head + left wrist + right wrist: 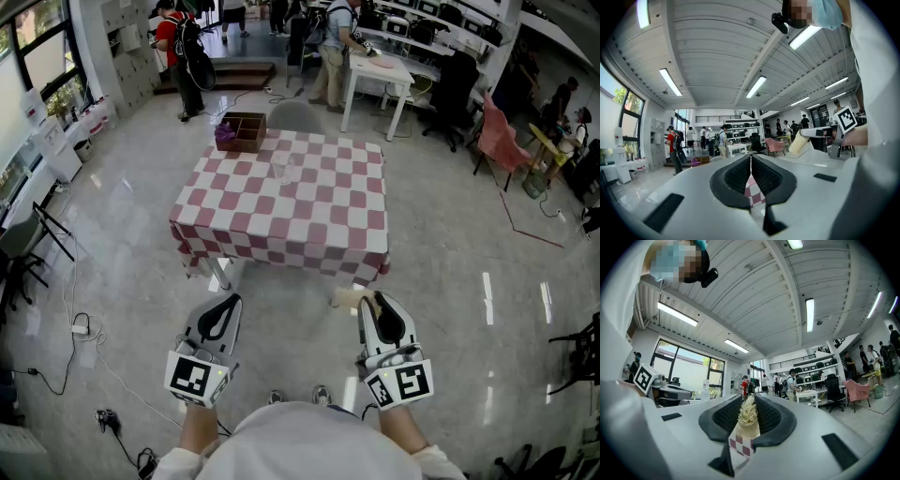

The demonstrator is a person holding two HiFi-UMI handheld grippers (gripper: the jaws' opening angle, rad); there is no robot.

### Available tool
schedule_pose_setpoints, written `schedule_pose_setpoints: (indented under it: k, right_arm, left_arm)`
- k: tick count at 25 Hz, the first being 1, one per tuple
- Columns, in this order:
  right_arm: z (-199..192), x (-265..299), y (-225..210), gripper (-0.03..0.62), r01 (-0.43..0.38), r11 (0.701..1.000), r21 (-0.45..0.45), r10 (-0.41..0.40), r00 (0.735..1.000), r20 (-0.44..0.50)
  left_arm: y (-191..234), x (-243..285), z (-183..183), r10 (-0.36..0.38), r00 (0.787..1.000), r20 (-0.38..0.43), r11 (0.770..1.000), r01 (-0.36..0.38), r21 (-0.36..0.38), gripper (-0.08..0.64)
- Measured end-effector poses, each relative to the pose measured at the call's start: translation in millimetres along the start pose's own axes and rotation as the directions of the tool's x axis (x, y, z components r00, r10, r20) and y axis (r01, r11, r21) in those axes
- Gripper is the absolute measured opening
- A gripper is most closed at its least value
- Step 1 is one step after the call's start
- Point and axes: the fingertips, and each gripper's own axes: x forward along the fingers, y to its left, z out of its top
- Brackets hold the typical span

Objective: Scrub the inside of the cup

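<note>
Left gripper [226, 304]: jaws pressed together with nothing between them, held low in front of the person's body.
Right gripper [373, 302]: jaws clamped on a pale, fibrous scrubbing pad [747, 414] that pokes out past the tips.
Cup [286, 169]: clear, upright on the table, well ahead of both grippers and touching neither.
Table [309, 225]: covered with a red-and-white checked cloth; a wooden box [242, 131] sits at its far left corner, beyond the cup.
</note>
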Motion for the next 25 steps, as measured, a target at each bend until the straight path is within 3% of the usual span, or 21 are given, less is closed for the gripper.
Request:
schedule_pose_setpoints:
  k: [7,16,25]
  right_arm:
    - [3,5,12,0.095,0.015,0.999,0.039,-0.016,0.999,0.033]
    - [-17,7,30,0.095,0.059,0.997,0.058,-0.059,0.998,-0.007]
    - [-29,50,1,0.095,0.075,0.995,0.060,-0.074,0.997,-0.011]
  left_arm:
    - [10,-7,0,-0.039,0.999,0.024,0.999,0.040,-0.019,0.033]
    - [31,-17,-22,-0.081,0.997,0.010,0.996,0.082,-0.046,0.033]
    - [55,28,-38,-0.086,0.996,-0.009,0.995,0.085,-0.047,0.034]
